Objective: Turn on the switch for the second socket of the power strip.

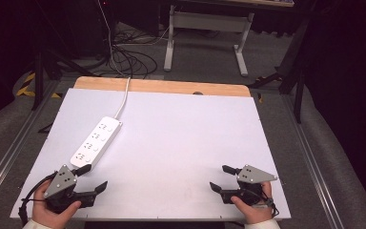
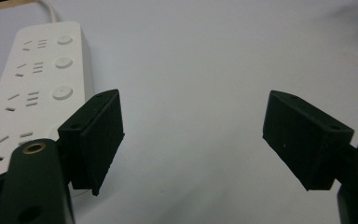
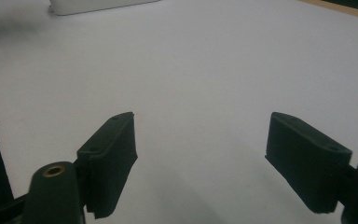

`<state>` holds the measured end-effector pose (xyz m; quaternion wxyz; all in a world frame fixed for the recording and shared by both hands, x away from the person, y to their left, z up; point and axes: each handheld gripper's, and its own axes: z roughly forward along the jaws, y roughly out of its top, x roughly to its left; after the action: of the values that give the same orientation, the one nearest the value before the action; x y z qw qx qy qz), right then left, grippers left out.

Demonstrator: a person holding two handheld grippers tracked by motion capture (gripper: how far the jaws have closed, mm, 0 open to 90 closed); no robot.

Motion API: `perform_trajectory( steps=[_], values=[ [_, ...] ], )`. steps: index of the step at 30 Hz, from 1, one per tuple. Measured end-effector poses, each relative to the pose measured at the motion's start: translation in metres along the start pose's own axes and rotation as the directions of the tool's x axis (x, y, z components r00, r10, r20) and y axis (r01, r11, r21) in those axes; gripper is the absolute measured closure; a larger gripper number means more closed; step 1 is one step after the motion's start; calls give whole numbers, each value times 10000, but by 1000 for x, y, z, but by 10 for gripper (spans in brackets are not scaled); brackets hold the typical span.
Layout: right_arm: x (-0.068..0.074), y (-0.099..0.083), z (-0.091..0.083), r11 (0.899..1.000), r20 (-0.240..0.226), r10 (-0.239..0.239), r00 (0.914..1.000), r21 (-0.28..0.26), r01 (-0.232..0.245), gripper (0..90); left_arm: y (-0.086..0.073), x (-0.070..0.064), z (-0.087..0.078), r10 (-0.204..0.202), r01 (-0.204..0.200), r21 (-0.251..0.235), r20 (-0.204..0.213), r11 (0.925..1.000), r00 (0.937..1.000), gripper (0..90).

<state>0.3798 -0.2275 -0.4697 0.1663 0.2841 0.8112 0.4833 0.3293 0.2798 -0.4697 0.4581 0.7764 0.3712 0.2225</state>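
- The worktop (image 1: 181,143) is a flat white board with a strip of light wood along its far edge, and there's really just one thing lying on it.
- That thing is a white plastic power strip (image 1: 96,141) with four rows of sockets and round buttons. It sits on the left half of the board, angled so its far end points up and to the right.
- Its white cable (image 1: 123,98) runs off the far end, over the wooden strip and down toward the floor behind.
- The left tongs (image 1: 96,177) are held in the person's left hand (image 1: 52,212) at the near-left corner of the board. The jaws are spread wide with nothing between them.
- In the high view the upper jaw of the left tongs sits right at the near end of the power strip; can't tell if it's actually touching.
- In the left gripper view the power strip (image 2: 32,88) is just beyond and to the left of the left jaw, with bare white board in the gap.
- The right tongs (image 1: 221,178) are in the right hand (image 1: 252,210) at the near-right corner, pointing left across the board. Also spread wide, pinching nothing.
- In the right gripper view it's plain white board between the jaws, with a bit of the power strip (image 3: 98,5) at the top edge, well apart from them.
- Behind the worktop there's grey carpet, a tangle of dark cables (image 1: 128,59) and the white metal legs of another table (image 1: 205,38).
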Motion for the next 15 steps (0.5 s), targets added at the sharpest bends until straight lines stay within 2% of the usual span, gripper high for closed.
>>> perform_trajectory(
  steps=[6,15],
  values=[
    [-1,-1,-1,10000,12,37,10000,-47,-37,254,1,-1,-1,71,-71,-15,-66,10000,10000,207],
    [0,-1,0,10000,-22,-20,10000,-12,20,268,2,-2,-2,-94,96,98,-204,9999,9997,206]
  ],
)
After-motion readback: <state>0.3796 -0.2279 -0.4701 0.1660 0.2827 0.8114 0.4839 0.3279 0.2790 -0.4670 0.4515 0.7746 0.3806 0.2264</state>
